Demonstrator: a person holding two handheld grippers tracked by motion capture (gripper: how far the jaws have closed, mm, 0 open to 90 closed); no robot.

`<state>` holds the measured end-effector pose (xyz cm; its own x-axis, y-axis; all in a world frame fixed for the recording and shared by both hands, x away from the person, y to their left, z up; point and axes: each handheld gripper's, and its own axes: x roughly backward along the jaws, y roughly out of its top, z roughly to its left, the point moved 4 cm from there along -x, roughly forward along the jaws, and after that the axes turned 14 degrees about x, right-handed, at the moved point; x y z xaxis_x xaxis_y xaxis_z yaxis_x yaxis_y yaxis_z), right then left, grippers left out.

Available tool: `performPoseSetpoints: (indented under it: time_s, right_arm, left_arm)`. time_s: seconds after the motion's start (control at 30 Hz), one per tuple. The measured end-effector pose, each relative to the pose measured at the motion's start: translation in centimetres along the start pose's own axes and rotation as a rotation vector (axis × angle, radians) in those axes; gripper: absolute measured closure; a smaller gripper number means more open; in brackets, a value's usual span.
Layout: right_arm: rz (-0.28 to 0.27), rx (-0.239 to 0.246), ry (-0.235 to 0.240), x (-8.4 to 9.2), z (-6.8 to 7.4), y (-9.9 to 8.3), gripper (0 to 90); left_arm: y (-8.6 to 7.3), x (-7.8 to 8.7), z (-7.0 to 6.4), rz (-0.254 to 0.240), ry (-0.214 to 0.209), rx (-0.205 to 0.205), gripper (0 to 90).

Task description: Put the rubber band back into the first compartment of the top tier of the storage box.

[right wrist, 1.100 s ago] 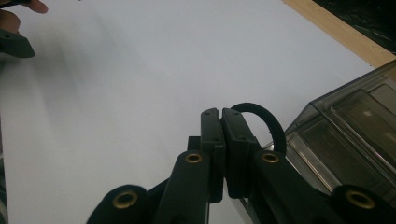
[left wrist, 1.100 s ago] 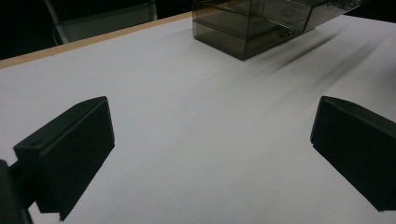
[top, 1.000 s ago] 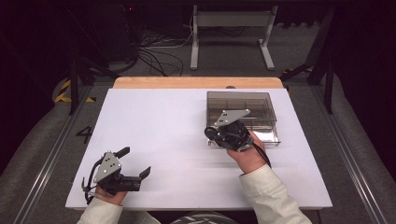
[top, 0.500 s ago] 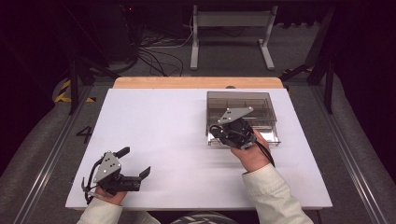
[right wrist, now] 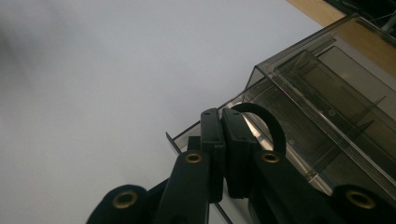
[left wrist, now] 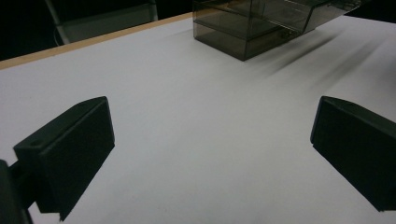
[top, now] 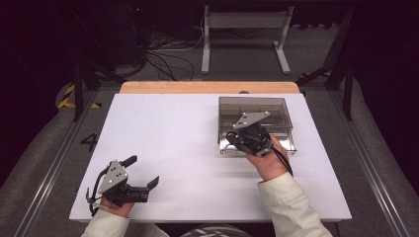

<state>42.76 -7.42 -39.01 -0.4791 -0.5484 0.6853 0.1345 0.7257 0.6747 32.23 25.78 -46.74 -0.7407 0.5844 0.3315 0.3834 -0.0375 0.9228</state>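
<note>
A smoky clear plastic drawer box [top: 276,108] stands on the right half of the white table [top: 168,128]; it also appears far off in the left gripper view [left wrist: 247,28]. My right gripper [top: 240,140] hovers over the box's near left corner, its jaws pressed together [right wrist: 222,112]. A black loop [right wrist: 268,121] curves away from the jaw tips over the box [right wrist: 327,93]; I cannot tell whether it is pinched. My left gripper [top: 144,170] rests near the front left of the table, jaws wide apart [left wrist: 212,154] with nothing between them.
A wooden strip [top: 207,87] runs along the table's far edge. Behind it a white metal stand [top: 244,34] and cables [top: 163,59] lie on the dark floor. Bare white tabletop stretches between the two grippers.
My right gripper has shifted slightly to the right over the box's near corner, still shut. The left gripper and the box have not moved.
</note>
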Motion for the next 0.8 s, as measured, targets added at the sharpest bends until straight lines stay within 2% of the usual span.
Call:
performPoseSetpoints:
  time_s: [0.8]
  right_arm:
    - [0.055,-0.033,0.009,-1.2,-0.5,-1.0,86.9]
  left_arm:
    - [0.0,-0.1,0.0,-0.001,0.000,0.002,0.4]
